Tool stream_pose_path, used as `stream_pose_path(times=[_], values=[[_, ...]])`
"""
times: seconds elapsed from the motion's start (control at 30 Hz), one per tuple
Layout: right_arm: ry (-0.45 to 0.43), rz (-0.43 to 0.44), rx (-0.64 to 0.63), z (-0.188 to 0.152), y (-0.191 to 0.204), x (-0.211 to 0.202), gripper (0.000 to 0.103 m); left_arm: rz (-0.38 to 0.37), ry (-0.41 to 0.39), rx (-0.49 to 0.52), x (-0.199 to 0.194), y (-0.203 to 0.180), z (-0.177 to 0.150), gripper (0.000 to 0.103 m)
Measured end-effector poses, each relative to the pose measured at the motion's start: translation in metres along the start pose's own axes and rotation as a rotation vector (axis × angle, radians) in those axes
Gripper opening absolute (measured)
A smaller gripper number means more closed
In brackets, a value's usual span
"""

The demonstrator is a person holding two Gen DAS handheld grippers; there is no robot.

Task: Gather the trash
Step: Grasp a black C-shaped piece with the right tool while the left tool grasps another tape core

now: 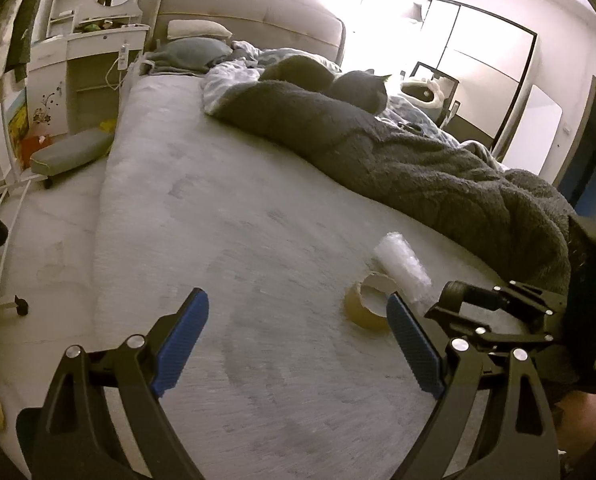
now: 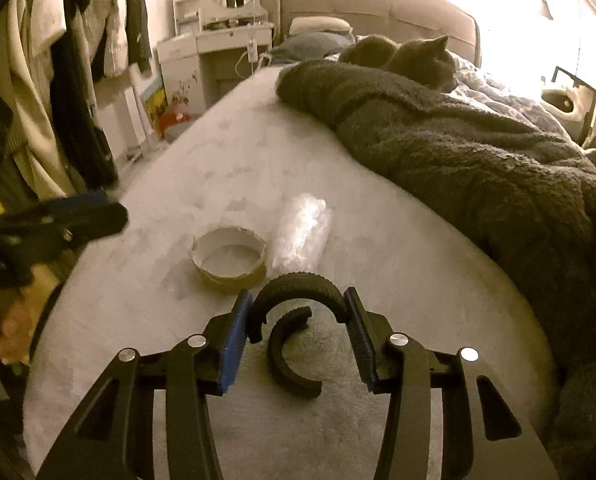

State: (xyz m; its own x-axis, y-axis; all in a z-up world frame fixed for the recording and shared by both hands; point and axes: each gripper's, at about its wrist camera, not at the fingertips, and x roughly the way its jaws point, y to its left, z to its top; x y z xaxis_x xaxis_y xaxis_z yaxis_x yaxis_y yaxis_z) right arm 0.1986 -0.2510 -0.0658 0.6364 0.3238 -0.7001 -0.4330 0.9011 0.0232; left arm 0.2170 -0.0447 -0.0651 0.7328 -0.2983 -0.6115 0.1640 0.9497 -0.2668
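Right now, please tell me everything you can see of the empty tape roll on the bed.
The empty tape roll is a brown cardboard ring, pale inside, with a ragged upper edge. It lies flat, opening upward, on the grey bed cover. The rolled bubble wrap lies close beside it; whether they touch is unclear. No gripper touches it.

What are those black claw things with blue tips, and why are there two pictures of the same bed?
They are two grabbing tools a person holds, one in each hand, with a camera on each. One picture looks out from the left gripper, whose jaws are wide open and hold nothing. The other looks out from the right gripper, whose jaws squeeze a black curved piece; a second curved piece lies just below. On the bed lie a cardboard tape ring and a bubble wrap roll, side by side. A grey cat rests behind the dark blanket.
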Motion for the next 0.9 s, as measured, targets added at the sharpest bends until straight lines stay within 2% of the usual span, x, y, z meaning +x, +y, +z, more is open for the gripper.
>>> stream_pose_path(times=[0.33, 0.53, 0.9], values=[[-0.061, 0.021, 0.078, -0.005, -0.024, -0.020, 0.047, -0.027, 0.034, 0.077, 0.022, -0.029, -0.005, 0.091], [-0.069, 0.029, 0.101, -0.012, -0.036, -0.026, 0.047, -0.041, 0.067, 0.126, 0.039, -0.048, -0.011, 0.084], [-0.065, 0.027, 0.119, -0.029, -0.054, -0.034, 0.047, 0.011, 0.131, 0.188, 0.069, -0.064, -0.019, 0.060]])
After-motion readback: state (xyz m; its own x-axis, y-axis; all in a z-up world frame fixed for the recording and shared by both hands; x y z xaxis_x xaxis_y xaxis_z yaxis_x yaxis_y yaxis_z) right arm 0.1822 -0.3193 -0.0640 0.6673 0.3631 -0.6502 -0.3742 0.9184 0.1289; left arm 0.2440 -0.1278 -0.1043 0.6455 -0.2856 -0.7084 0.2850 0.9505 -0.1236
